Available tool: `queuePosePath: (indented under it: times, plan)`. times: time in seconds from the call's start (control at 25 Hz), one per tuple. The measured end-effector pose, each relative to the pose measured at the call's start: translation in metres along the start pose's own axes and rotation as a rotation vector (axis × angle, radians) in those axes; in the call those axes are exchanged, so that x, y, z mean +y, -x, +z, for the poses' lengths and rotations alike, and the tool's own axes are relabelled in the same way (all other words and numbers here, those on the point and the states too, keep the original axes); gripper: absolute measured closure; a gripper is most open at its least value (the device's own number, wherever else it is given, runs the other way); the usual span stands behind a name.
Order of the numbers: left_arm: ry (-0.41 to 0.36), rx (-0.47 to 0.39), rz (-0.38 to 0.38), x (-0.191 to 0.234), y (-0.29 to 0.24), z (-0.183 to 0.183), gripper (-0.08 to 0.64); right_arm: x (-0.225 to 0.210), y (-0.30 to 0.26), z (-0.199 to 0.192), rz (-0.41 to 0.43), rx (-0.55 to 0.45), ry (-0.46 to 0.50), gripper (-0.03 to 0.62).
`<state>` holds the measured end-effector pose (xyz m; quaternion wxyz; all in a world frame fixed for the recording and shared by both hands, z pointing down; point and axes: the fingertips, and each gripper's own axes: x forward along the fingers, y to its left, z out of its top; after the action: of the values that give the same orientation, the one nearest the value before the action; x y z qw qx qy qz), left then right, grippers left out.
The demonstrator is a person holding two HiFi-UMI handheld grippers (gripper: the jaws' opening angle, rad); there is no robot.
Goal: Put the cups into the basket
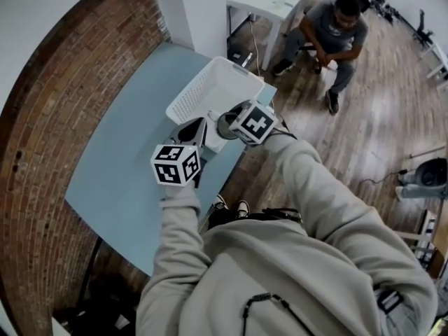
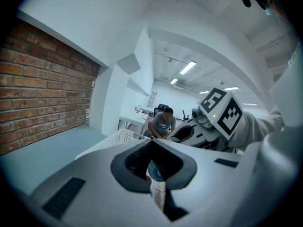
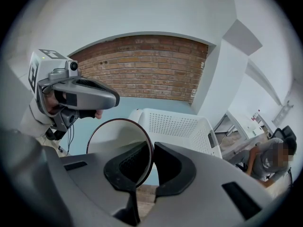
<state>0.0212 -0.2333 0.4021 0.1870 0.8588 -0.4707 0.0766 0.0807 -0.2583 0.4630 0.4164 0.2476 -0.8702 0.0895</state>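
Tools clamped: left tool (image 2: 152, 151) on bluish cup (image 2: 155, 173), right tool (image 3: 151, 161) on dark-rimmed cup (image 3: 114, 140).

A red brick wall (image 1: 42, 152) curves along the outer side of the left claw (image 1: 198, 128), edging the pale blue surface (image 1: 119, 166). Beyond the claw stand a white pillar (image 1: 199, 12), a white desk (image 1: 266, 2) and a seated person (image 1: 329, 33) on wood-plank floor (image 1: 378, 117). Strip lights (image 2: 188, 67) glow overhead.

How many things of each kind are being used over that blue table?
white basket: 1
cup: 1 clearly seen, pinched by the right gripper
grippers: 2, the left gripper and the right gripper
total: 4
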Motion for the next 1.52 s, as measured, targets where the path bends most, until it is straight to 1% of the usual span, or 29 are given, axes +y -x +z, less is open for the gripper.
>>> queuePosePath:
  times: [0.2,0.32,0.44,0.52,0.68,0.8,0.96,1.12,1.32,1.44,1.52]
  plan:
    - [0.007,0.009,-0.011,0.027,-0.017,0.006,0.565,-0.021,-0.018,0.01,-0.02,0.017,-0.003,0.549]
    - [0.019,0.007,-0.018,0.044,-0.031,0.012,0.565,-0.027,-0.031,0.02,0.007,0.022,-0.02,0.549]
    - [0.022,-0.001,-0.026,0.06,-0.044,0.019,0.565,-0.038,-0.046,0.022,0.006,0.053,-0.031,0.549]
    - [0.029,-0.003,-0.03,0.071,-0.049,0.019,0.565,-0.044,-0.059,0.024,0.004,0.073,-0.024,0.549]
    - [0.069,-0.004,-0.018,0.099,-0.055,0.019,0.565,-0.052,-0.078,0.03,0.008,0.119,0.001,0.549]
    - [0.07,0.005,-0.007,0.103,-0.065,0.02,0.565,-0.054,-0.089,0.033,0.042,0.129,0.006,0.549]
    - [0.078,0.012,0.002,0.107,-0.074,0.021,0.565,-0.051,-0.107,0.031,0.093,0.152,0.006,0.549]
    - [0.091,0.021,0.012,0.12,-0.081,0.019,0.565,-0.057,-0.124,0.028,0.1,0.173,0.027,0.549]
    - [0.075,0.022,0.006,0.114,-0.09,0.024,0.565,-0.051,-0.148,0.011,0.156,0.229,0.056,0.549]
    - [0.067,0.013,0.015,0.122,-0.088,0.031,0.565,-0.047,-0.173,0.002,0.172,0.272,0.105,0.549]
    - [0.065,0.012,0.026,0.129,-0.088,0.034,0.565,-0.041,-0.188,-0.009,0.2,0.312,0.105,0.549]
